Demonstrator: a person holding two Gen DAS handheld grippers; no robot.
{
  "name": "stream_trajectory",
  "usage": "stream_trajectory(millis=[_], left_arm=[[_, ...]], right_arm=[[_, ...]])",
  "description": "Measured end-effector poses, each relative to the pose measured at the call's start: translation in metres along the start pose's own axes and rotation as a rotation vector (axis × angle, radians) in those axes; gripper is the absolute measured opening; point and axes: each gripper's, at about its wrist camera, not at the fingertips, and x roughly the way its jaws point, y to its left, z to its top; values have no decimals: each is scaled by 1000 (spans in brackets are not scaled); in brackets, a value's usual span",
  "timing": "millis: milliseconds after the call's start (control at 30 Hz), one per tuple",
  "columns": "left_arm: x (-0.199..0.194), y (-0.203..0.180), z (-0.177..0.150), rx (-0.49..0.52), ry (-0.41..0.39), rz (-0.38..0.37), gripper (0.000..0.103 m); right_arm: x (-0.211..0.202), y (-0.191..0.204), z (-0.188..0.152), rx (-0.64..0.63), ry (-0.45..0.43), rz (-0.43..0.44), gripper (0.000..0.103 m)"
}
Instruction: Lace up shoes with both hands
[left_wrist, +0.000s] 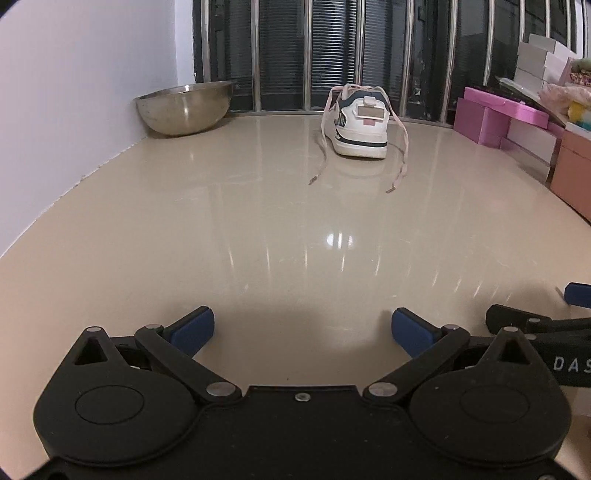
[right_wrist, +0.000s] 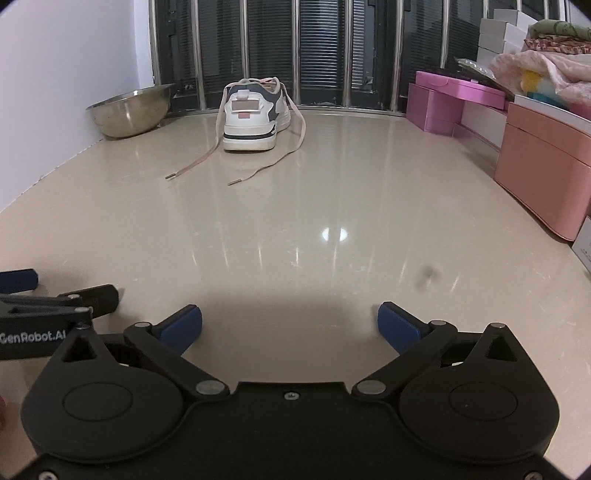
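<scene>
A white and navy sneaker (left_wrist: 360, 122) (right_wrist: 253, 114) stands at the far end of the beige table, heel toward me. Its two pale pink laces trail loose onto the table: the left lace (left_wrist: 321, 155) (right_wrist: 195, 158) and the right lace (left_wrist: 400, 162) (right_wrist: 273, 162) end in metal tips. My left gripper (left_wrist: 303, 332) is open and empty, far short of the shoe. My right gripper (right_wrist: 290, 325) is also open and empty, beside the left one. Each gripper shows at the edge of the other's view.
A steel bowl (left_wrist: 184, 107) (right_wrist: 129, 109) sits at the far left by the white wall. Pink boxes (left_wrist: 491, 118) (right_wrist: 443, 103) and a salmon box (right_wrist: 543, 166) with folded fabrics line the right side. Barred dark windows close the back. The glossy table (left_wrist: 258, 221) lies between grippers and shoe.
</scene>
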Motion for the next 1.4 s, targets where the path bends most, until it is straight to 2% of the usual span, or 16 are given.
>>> stream_trajectory(millis=[200, 1400], left_arm=[[-5, 1, -7, -1, -6, -2, 103], [1, -4, -1, -8, -4, 14, 103]], right_arm=[[-2, -1, -3, 7, -6, -8, 103], [-2, -3, -2, 1, -5, -1, 103]])
